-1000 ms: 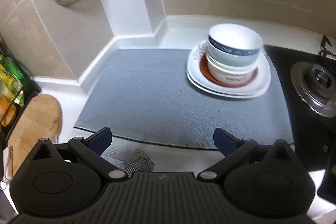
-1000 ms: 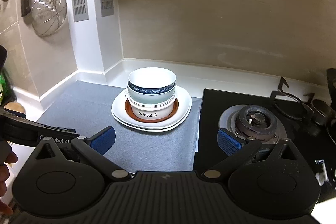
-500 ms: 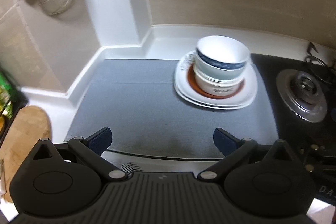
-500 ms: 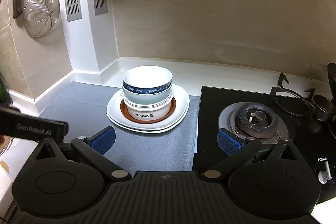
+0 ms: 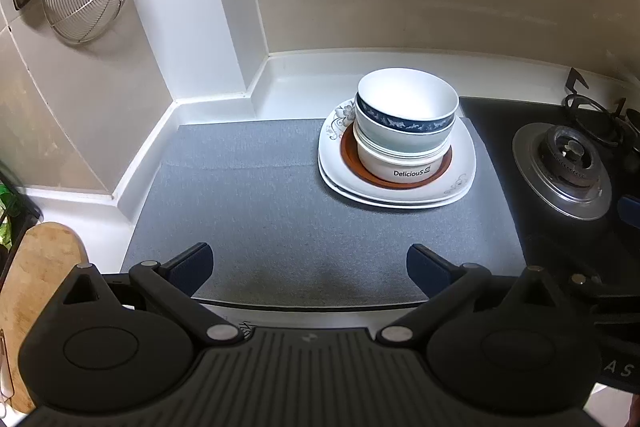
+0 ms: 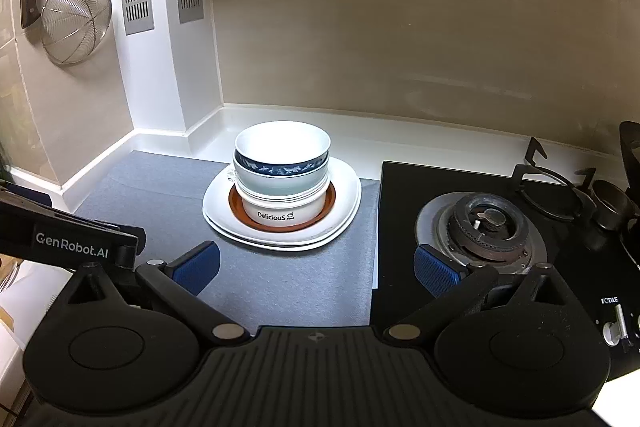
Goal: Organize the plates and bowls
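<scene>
The crockery is sitting as one pile ahead of both tools: a white bowl with a dark blue patterned band (image 5: 406, 107) is nesting in a pale green bowl (image 5: 400, 141) and a white "Delicious" bowl (image 5: 402, 169), over a brown-rimmed plate (image 5: 350, 159) on white squarish plates (image 5: 460, 183) — so either the stacking is finished or the sorting is not yet begun; I cannot tell which. The left gripper (image 5: 310, 261) and right gripper (image 6: 316, 263) are both hovering low over the grey mat (image 5: 248, 211), fingers spread wide apart, holding nothing — the pile lying well ahead of them.

Three nested bowls (image 5: 406, 125) — blue-banded one topmost — upright on stacked white plates (image 5: 460, 183).
</scene>
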Demonstrator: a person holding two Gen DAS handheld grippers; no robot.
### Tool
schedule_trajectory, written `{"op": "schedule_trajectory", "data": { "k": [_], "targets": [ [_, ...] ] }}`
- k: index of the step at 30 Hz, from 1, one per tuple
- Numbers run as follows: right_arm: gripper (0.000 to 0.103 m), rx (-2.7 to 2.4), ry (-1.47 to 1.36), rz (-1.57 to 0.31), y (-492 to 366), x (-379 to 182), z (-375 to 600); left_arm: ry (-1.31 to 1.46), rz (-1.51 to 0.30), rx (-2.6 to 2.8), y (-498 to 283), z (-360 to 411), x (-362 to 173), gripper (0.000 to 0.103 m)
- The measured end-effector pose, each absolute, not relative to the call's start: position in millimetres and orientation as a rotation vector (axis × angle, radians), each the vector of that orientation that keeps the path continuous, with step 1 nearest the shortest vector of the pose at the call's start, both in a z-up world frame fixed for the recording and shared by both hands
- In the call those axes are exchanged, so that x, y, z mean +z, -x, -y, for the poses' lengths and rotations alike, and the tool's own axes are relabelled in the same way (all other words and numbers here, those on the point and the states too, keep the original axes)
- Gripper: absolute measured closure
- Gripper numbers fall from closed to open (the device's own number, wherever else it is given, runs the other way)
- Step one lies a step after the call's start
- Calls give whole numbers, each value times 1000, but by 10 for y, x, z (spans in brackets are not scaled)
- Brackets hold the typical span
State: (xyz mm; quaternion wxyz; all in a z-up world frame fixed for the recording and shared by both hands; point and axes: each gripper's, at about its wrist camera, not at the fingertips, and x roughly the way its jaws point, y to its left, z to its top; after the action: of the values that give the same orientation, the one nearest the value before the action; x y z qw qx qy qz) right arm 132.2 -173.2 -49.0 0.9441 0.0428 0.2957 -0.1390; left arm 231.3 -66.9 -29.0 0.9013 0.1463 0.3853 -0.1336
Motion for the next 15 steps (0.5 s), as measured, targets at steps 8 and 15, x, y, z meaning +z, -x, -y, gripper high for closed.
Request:
{"op": "schedule_trajectory", "data": {
  "k": [8,15],
  "targets": [
    [0,-287,-86,-591,-1337,-480,1711,-252,-796,-302,-2333,634,-262,0],
    [0,-294,-78,-587,-1315,-445,1730,-243,-785,-315,-2343,686,-275,0]
  ]
}}
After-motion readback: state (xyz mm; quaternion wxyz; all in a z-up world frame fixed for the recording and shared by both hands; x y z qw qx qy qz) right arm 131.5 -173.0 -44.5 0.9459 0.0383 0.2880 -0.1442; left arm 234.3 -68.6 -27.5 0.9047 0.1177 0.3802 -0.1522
